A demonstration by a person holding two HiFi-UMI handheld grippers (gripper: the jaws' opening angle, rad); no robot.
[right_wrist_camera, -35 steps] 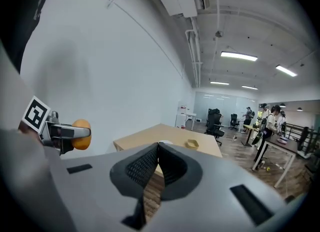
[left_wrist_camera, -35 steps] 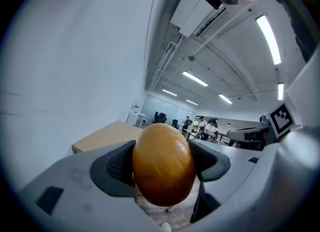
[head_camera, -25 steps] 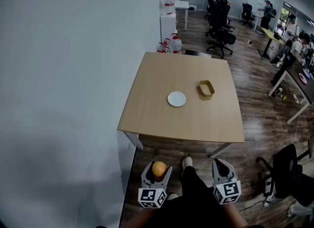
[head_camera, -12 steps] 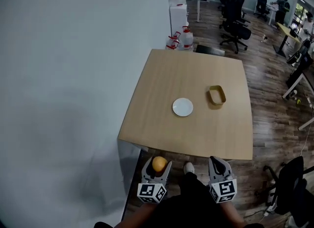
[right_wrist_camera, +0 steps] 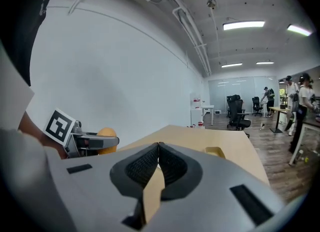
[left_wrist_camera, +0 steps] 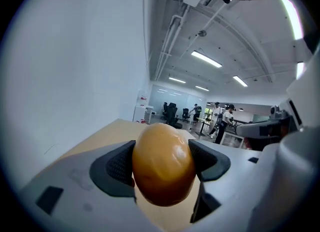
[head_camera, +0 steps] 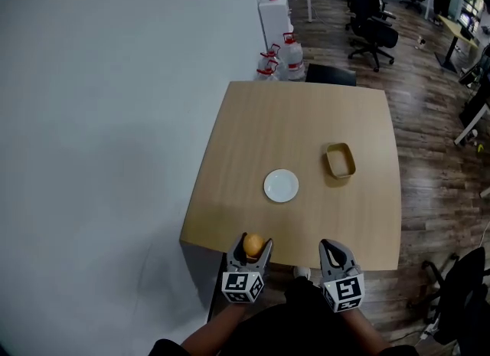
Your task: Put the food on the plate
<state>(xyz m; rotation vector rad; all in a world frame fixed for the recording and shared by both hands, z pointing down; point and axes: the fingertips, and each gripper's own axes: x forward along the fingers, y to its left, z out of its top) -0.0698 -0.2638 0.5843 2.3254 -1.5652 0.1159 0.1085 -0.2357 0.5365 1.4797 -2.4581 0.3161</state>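
Observation:
An orange, egg-shaped piece of food [head_camera: 253, 245] [left_wrist_camera: 163, 163] is clamped between the jaws of my left gripper [head_camera: 250, 249], which is held at the near edge of the wooden table [head_camera: 253, 132]. My right gripper [head_camera: 334, 251] [right_wrist_camera: 158, 162] hangs beside it at the same edge, shut with nothing between its pads. A small white plate [head_camera: 281, 185] lies bare on the table, well beyond both grippers. In the right gripper view the food [right_wrist_camera: 103, 137] and the left gripper's marker cube show at the left.
A tan rectangular tray [head_camera: 341, 160] sits to the right of the plate. A white wall runs along the table's left side. Water jugs [head_camera: 289, 50], a white cabinet [head_camera: 274, 17] and office chairs [head_camera: 371, 17] stand behind the table. People work at desks at the far right.
The view has closed in on the table: both grippers, earlier over the floor short of it, are now at its near edge. The food stays held in the left gripper.

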